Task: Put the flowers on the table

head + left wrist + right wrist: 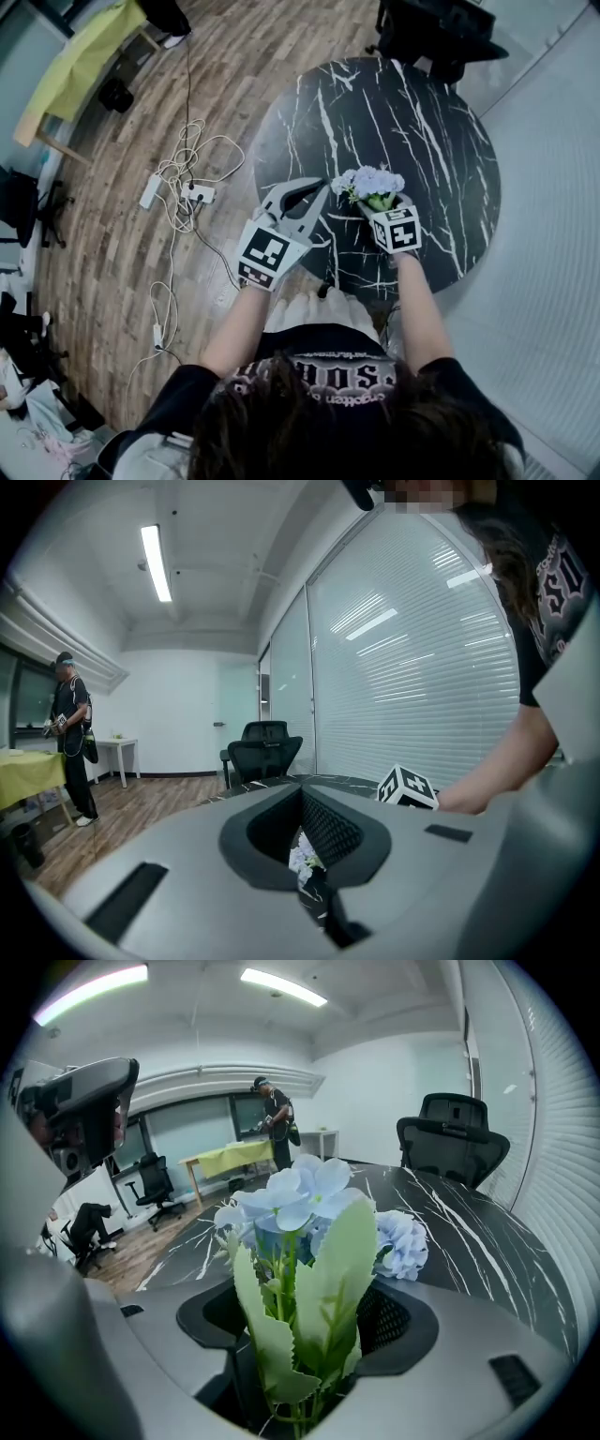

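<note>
A bunch of pale blue artificial flowers [371, 182] with green leaves stands over the near part of the round black marble table [412, 112]. Its stems sit between the jaws of my right gripper [377, 206]. In the right gripper view the flowers [302, 1206] rise from the middle of the wide gap of the right gripper [298, 1377], and the pads stand clear of the stems, so it is open. My left gripper [317, 193] hovers level just left of the flowers, jaws together and empty. In the left gripper view a sliver of flowers [302, 858] shows past its tips.
A black office chair [439, 28] stands at the table's far side. Cables and a power strip [186, 190] lie on the wood floor to the left, beyond them a yellow-covered table [75, 61]. A person [71, 733] stands far off. Blinds [412, 658] line the right wall.
</note>
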A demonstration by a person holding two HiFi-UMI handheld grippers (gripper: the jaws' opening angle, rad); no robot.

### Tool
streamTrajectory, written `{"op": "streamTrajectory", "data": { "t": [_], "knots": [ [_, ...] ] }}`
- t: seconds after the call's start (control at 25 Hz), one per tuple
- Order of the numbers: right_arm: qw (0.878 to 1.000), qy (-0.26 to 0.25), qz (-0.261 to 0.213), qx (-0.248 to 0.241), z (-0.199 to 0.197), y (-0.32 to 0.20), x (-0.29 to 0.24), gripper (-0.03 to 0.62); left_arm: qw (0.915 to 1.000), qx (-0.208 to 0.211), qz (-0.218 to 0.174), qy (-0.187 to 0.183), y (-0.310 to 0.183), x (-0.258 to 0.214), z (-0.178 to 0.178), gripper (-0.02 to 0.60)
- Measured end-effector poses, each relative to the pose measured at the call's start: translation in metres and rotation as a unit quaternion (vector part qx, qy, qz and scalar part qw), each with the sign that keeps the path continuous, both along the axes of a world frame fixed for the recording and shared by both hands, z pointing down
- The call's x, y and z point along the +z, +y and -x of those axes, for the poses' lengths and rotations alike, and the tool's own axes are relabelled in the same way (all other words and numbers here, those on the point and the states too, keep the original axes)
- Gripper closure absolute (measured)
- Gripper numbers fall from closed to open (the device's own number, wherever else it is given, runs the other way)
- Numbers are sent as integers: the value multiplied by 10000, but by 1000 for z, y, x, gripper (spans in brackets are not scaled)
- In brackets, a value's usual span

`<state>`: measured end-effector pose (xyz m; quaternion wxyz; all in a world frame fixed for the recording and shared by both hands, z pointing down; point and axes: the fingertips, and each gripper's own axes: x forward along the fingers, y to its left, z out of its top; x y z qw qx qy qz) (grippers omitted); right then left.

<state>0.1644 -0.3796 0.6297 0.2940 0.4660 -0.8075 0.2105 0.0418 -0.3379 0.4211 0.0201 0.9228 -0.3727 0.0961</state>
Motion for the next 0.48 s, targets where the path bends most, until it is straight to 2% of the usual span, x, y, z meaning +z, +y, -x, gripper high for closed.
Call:
{"op": "streamTrajectory", "data": {
  "t": [0.36,0.48],
  "knots": [
    [9989,216,420,19,-11,32,22,249,9998,168,-66,46,5,-6,-6,583],
    [9988,197,433,108,-16,40,23,241,9996,251,-92,66,8,-8,-8,583]
  ]
}}
